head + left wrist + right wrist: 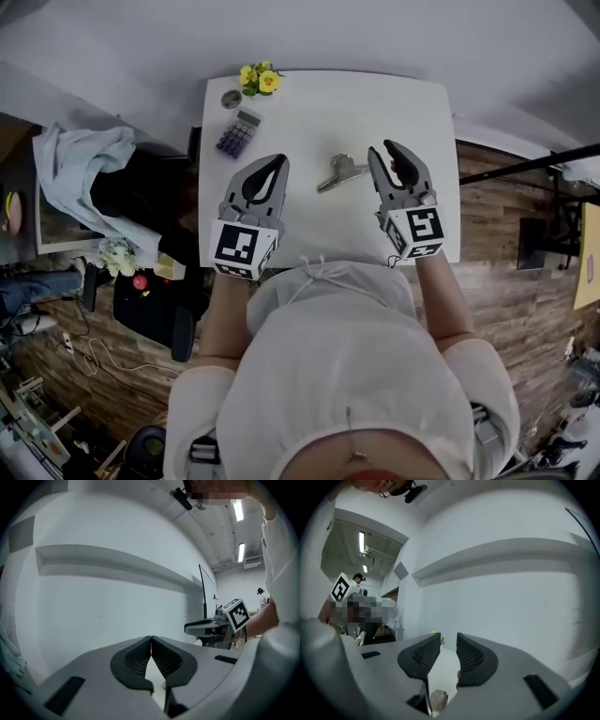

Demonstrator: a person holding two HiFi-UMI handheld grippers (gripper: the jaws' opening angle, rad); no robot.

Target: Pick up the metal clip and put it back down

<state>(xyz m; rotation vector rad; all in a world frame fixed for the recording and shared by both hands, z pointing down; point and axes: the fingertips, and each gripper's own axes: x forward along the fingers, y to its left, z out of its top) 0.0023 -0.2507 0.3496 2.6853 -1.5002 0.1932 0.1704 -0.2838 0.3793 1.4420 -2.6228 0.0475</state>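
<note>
1. Person (342,375): white top, seen from above, fills lower ctr of head view. Both forearms reach fwd to near edge of table (422,112).

2. Left gripper (278,161): grey body w/ left cube (242,248), black-and-white marker, at its rear. Jaws together, tips meeting. Nothing btwn them; in its own view only a pale sliver shows below the tips.

3. Right gripper (382,148): grey body w/ right cube (417,232) at its rear. Jaws a little apart, narrow gap, pads pressing on nothing.

4. Metal clip (339,172): silvery, lies flat on the white tabletop approx. mid-table, btwn the two grippers.
- Far closer to the right gripper: in head view it sits just beside that gripper's inner jaw, level w/ the jaw's mid-length rather than its tip.
- Apart from the left gripper's tips, w/ bare tabletop btwn.
- In right gripper view it shows low in frame, beneath the jaw gap and below the pads, not clamped.
- Held by neither gripper.

5. Far-left corner of table, well apart from clip and grippers:
- calculator (239,133), purple keys
- small round tin (231,98)
- yellow flowers (260,79) at the corner edge

6. Surrounds:
- wood floor (506,272) to both sides of table
- dark chair (131,192) at left w/ pale blue cloth (80,164) draped on it
- plain white wall ahead in both gripper views
</note>
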